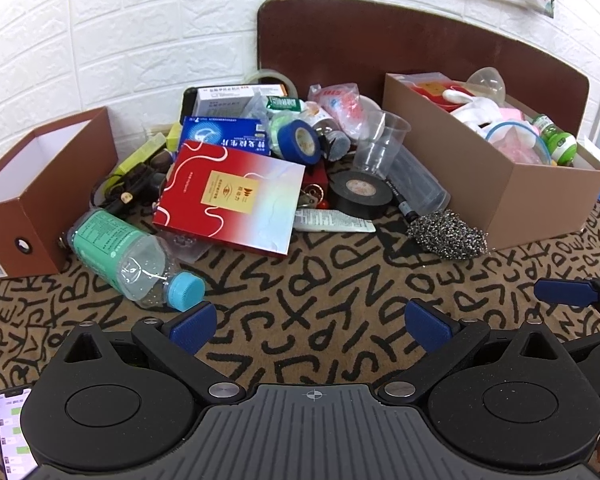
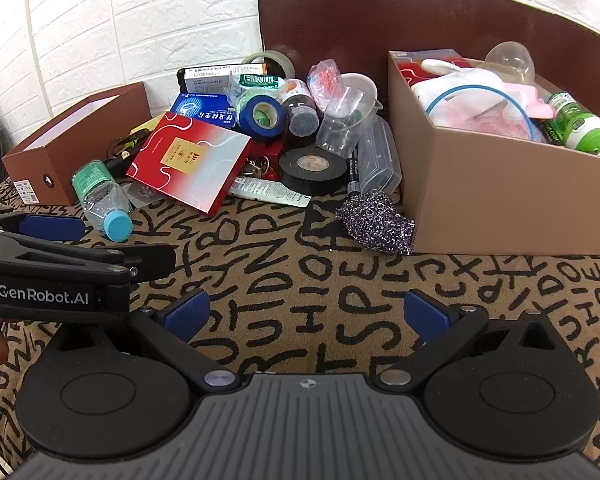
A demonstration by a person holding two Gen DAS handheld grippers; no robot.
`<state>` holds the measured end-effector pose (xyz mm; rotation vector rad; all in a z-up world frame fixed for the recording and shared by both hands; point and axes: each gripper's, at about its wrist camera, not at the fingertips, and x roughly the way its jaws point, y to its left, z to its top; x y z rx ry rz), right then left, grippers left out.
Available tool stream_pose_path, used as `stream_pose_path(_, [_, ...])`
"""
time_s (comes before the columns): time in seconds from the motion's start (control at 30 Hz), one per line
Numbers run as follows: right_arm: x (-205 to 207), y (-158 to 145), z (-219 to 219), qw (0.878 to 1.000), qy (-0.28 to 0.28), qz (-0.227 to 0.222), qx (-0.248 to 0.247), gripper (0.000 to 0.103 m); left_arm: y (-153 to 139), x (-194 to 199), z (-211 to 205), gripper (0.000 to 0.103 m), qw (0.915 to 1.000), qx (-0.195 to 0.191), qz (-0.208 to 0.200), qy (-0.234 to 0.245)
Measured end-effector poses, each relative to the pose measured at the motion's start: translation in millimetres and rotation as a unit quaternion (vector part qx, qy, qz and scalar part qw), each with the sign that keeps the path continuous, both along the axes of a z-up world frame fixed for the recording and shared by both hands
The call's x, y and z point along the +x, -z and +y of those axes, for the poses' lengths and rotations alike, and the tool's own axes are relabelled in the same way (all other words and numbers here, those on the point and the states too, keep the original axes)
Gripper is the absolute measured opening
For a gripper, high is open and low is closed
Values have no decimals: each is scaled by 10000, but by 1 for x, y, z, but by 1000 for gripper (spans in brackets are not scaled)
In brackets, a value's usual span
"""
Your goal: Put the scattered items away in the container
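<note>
A: The room's back is a white brick-pattern wall (image 1: pixel 140 32), with a dark brown board (image 1: pixel 380 52) leaning upright against it. Below, the surface (image 1: pixel 320 288) wears a tan cloth covered in black letters.

B: And the containers?

A: The tan cardboard box (image 2: pixel 500 200) stands at the right, already holding a white plush toy (image 2: pixel 452 80), a clear dome and a green bottle (image 2: pixel 576 124). A brown box (image 1: pixel 24 200) with a white inside stands at the left, by the wall.

B: The scattered things?

A: Heaped between the two boxes. A red box (image 1: pixel 228 196) lies tilted on top at the front, a blue box (image 1: pixel 224 134) behind it. A water bottle (image 1: pixel 132 256) with a light blue cap lies on its side at the left front. A clear cup (image 1: pixel 380 144) and a black tape roll (image 1: pixel 360 192) sit near the tan box, blue tape (image 1: pixel 298 142) further back, and a steel scrubber (image 2: pixel 376 220) is just beside the box's near corner.

B: The tongs?

A: The left tongs (image 1: pixel 320 324) and right tongs (image 2: pixel 306 314) both hover low over bare cloth, spread wide, holding nothing.
</note>
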<state>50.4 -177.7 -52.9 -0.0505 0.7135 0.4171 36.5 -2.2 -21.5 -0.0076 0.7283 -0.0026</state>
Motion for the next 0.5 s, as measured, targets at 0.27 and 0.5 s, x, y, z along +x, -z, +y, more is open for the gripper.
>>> stream_pose_path(0.27, [13,5,0,10000,3,52,-25,103,5,13,1,103,10000,-43,74,8])
stream_pose_path(0.5, [34,13,-4,9999,15,-23,-111,103,9,32,-2,103,9998,-91,117,95])
